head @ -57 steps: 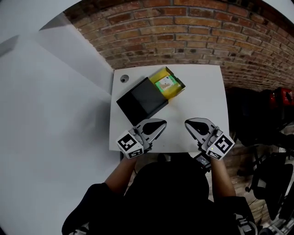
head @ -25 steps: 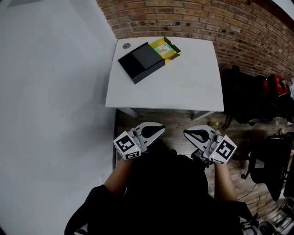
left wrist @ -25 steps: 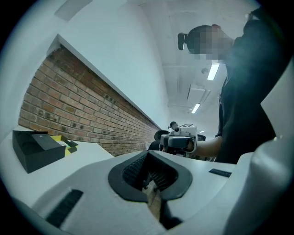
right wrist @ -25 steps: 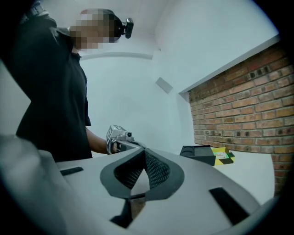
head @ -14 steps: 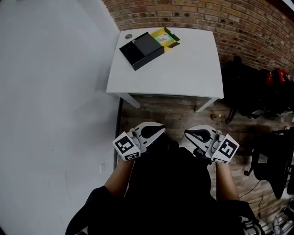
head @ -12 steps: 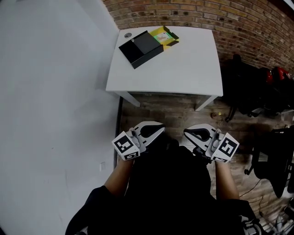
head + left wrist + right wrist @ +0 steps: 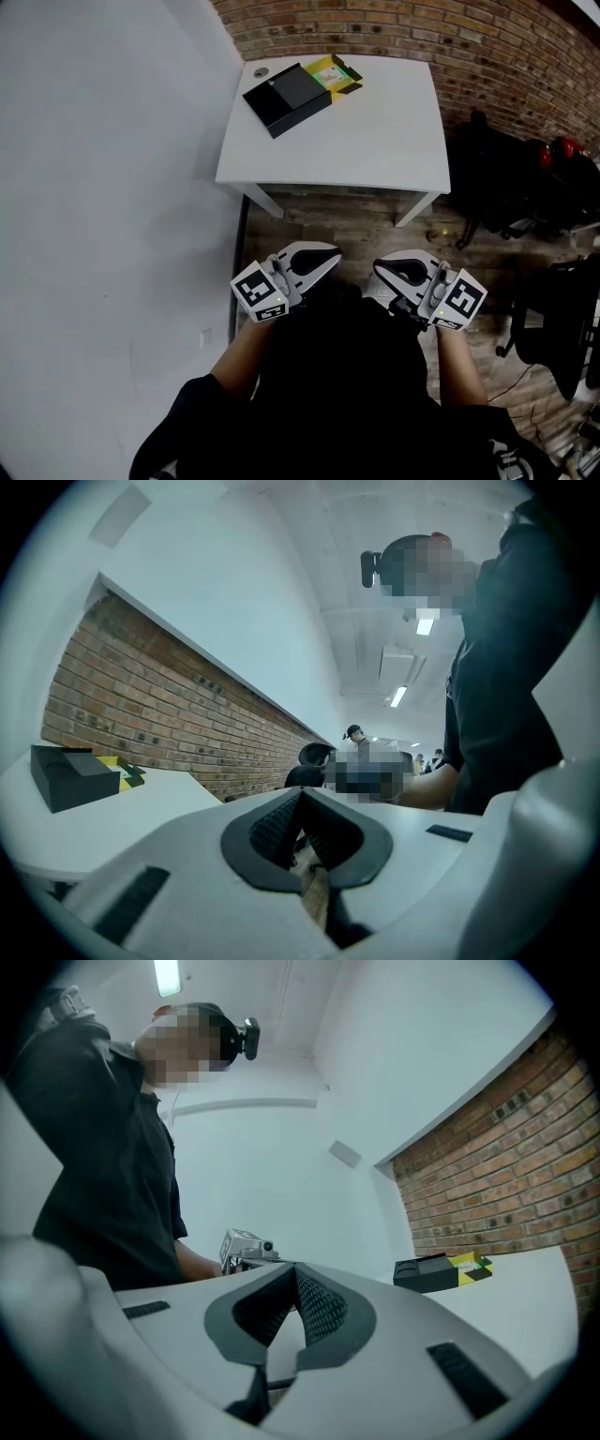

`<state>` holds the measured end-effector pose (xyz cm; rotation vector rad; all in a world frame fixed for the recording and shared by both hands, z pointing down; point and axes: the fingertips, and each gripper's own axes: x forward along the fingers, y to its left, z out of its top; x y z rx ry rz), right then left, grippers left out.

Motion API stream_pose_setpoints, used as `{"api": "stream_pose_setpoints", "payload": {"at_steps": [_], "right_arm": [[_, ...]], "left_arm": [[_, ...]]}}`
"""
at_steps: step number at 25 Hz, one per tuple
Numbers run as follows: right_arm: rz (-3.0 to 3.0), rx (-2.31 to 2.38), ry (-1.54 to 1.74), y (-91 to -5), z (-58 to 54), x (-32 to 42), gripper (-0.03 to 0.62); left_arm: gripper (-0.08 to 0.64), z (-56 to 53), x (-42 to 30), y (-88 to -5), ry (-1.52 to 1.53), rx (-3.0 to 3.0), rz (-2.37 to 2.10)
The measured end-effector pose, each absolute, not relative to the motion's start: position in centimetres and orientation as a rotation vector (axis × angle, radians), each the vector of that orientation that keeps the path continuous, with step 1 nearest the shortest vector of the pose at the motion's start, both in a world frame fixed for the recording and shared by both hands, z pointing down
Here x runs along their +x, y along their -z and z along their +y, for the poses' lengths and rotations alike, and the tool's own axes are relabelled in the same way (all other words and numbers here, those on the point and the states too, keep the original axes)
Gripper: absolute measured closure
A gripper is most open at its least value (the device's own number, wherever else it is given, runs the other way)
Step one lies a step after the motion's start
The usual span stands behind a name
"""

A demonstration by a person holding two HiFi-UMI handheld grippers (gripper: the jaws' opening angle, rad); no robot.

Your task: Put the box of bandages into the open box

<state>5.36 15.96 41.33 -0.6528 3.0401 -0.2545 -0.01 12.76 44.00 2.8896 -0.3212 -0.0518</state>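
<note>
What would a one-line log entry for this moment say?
left gripper: shut, empty | right gripper: shut, empty | both: short of table | yellow open box: far table corner, beside black box

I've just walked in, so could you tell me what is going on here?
A person stands apart from the white table, holding the left gripper and right gripper near the body, both shut and empty. At the table's far corner a small green box lies in the open yellow box, beside a black box.
</note>
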Motion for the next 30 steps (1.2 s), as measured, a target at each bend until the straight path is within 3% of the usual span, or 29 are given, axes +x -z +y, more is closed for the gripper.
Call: {"api": "stream_pose_setpoints", "payload": {"at_steps": [30], "right_arm": [[3.053, -0.694, 0.228, -41.8, 14.7, 7.6, 0.588]], "left_arm": [[0.546, 12.3, 2.0, -45.2, 0.039, 2.867, -0.295]]}}
